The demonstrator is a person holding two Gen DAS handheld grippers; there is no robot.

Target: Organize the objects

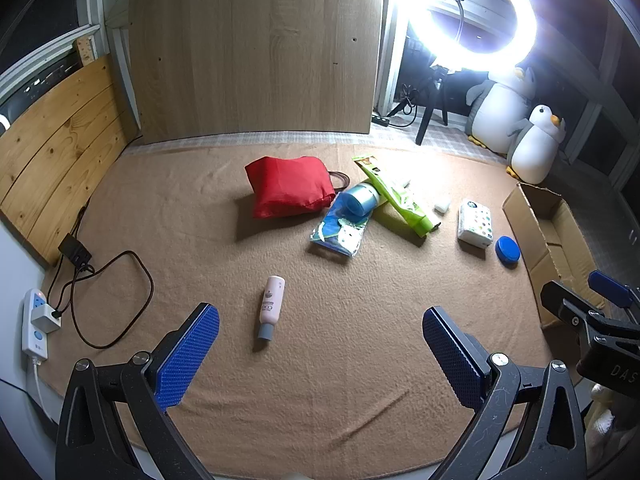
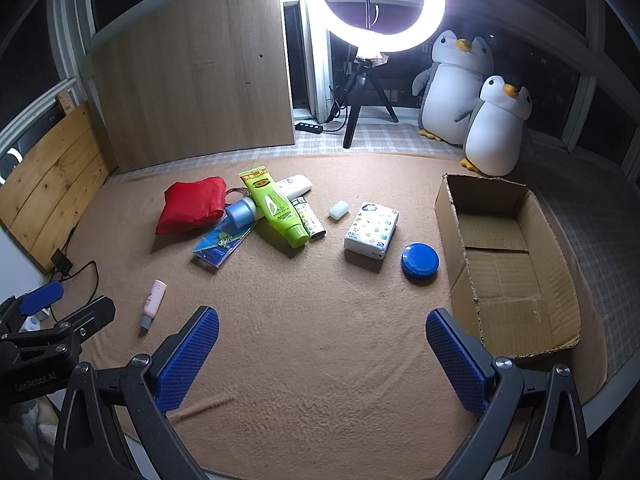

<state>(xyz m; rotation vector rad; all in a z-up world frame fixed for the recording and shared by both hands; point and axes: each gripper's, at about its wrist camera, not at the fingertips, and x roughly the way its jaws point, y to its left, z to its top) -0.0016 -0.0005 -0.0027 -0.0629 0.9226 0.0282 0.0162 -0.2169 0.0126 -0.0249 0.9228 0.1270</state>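
Grabbing from the pile [image 2: 256, 216] in the middle could knock things over (they lie on each other). Both your left gripper [image 1: 320, 344] and right gripper [image 2: 322, 346] are wide open, holding nothing. Your box [image 2: 460, 236] sits empty on the right.

Pink bottle [image 1: 272, 305] lies apart from clutter beside open cardboard box [image 2: 508, 264].

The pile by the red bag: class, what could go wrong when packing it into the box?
The green tube rests across other items, so lifting it may scatter them. The round blue tin could roll when nudged. The cardboard box looks light and may slide if bumped.
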